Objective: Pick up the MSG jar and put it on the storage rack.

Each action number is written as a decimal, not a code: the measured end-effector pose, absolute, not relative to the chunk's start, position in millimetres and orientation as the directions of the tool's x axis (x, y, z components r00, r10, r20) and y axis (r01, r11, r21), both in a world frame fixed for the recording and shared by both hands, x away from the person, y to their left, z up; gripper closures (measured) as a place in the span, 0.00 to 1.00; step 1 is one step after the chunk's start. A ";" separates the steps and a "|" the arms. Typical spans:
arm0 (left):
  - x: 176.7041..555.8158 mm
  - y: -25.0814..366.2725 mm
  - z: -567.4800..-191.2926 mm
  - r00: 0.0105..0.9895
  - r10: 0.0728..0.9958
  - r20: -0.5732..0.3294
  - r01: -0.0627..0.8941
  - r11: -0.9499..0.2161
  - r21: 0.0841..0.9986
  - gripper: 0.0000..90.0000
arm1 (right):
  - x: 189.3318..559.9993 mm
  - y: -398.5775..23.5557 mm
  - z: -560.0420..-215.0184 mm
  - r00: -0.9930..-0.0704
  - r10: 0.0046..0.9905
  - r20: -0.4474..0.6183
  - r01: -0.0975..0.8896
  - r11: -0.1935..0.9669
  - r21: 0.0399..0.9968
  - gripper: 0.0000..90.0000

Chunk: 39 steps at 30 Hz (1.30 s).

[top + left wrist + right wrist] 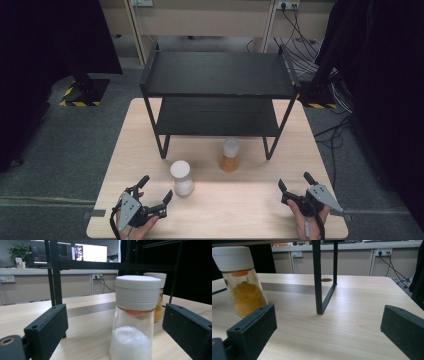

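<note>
Two clear jars with white lids stand upright on the wooden table (225,205). The jar of white powder (181,177) is at front centre-left, just ahead of my left gripper (156,189), which is open. In the left gripper view that white jar (133,320) stands between and beyond the spread jaws, untouched. The jar of orange powder (230,155) stands farther back near the shelf, also seen behind the white one (158,297). My right gripper (295,182) is open at the front right with nothing between its fingers; the orange jar (243,282) lies to its far left.
A black two-tier metal shelf rack (218,75) stands on the back half of the table, both tiers bare. One of its legs (318,277) rises ahead of the right gripper. Cables (305,45) and dark stands lie on the floor beyond.
</note>
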<state>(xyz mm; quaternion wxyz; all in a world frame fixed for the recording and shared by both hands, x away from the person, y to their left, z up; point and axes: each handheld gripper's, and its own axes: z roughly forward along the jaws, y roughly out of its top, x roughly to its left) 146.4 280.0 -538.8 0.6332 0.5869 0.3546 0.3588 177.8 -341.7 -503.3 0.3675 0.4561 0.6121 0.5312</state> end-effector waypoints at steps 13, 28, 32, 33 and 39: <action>147.8 274.9 -533.6 0.530 0.848 -0.016 -0.039 0.044 0.998 0.06 | 177.4 -341.5 -503.8 -0.308 0.951 0.041 0.167 0.011 0.986 0.01; 166.0 264.8 -519.3 0.570 0.821 -0.026 0.003 0.030 1.000 0.07 | 177.0 -340.5 -503.8 -0.304 0.952 0.038 0.166 0.014 0.986 0.01; 171.9 262.3 -516.3 0.576 0.817 -0.026 0.015 0.021 1.000 0.08 | 176.9 -340.6 -504.0 -0.304 0.952 0.038 0.165 0.013 0.986 0.01; 175.7 261.3 -514.6 0.581 0.813 -0.027 0.026 0.015 1.000 0.08 | 177.0 -340.7 -503.9 -0.304 0.952 0.039 0.166 0.012 0.986 0.01; 185.6 260.4 -510.7 0.588 0.808 -0.049 0.057 0.019 0.998 0.11 | 176.8 -340.1 -503.9 -0.303 0.952 0.035 0.165 0.016 0.986 0.02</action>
